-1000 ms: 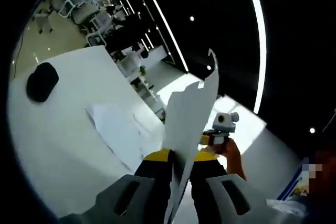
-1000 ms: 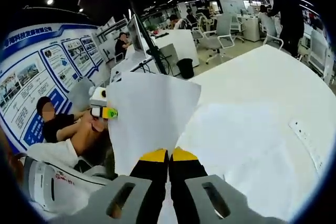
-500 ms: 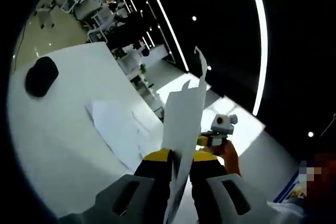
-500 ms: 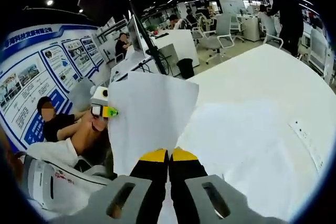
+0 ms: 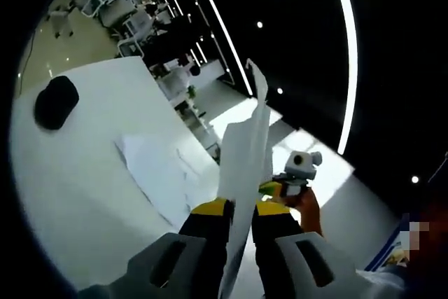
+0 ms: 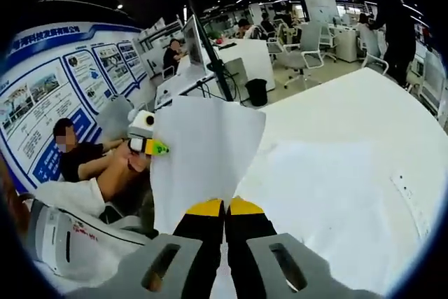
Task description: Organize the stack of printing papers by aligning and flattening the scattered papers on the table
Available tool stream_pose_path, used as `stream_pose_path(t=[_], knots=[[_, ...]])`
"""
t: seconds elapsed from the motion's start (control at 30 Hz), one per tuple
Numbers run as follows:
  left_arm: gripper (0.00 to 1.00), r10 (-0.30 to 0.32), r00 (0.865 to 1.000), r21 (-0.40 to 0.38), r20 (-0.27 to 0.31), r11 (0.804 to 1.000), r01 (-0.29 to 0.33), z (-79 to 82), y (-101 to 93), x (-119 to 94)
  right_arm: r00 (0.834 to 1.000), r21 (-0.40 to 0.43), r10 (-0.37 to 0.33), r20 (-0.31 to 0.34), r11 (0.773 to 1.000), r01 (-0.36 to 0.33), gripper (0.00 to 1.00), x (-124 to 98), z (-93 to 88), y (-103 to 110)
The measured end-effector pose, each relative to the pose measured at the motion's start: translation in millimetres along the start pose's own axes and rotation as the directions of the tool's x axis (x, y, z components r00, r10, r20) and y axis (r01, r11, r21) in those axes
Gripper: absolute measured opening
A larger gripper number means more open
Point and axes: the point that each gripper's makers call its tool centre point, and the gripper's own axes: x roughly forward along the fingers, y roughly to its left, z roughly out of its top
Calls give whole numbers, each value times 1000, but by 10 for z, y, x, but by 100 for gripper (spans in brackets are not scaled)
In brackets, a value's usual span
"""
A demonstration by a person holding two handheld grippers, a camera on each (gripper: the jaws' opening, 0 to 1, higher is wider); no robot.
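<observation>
A white paper sheet (image 6: 203,152) stands upright above the white table (image 6: 364,103), and my right gripper (image 6: 225,206) is shut on its lower edge. In the left gripper view the same paper (image 5: 245,145) shows nearly edge-on, rising between the yellow-tipped jaws of my left gripper (image 5: 241,208), which is shut on it. The right gripper (image 5: 297,171) appears beyond the sheet there, in a person's hand. The left gripper (image 6: 145,139) peeks out from behind the sheet's left edge. More loose sheets (image 5: 157,173) lie flat on the table (image 5: 77,173), seen too as sheets (image 6: 329,187) under the lifted one.
A black rounded object (image 5: 56,103) rests near the table's far end. A thin pale strip (image 6: 409,197) lies on the table at the right. A seated person (image 6: 80,162) is at the left, with desks, chairs and a monitor (image 6: 203,43) behind.
The lifted paper has turned more edge-on in the left gripper view and its top reaches higher. The right gripper view has shifted slightly. Both grips are unchanged.
</observation>
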Motion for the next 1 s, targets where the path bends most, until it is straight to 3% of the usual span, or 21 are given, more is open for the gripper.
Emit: stream_pose_path(t=[1.0], knots=[[16,-6,1000,5,2,1000,6,-1,-34,17,998,-19,47,-32,999,-48,0,207,56,170]])
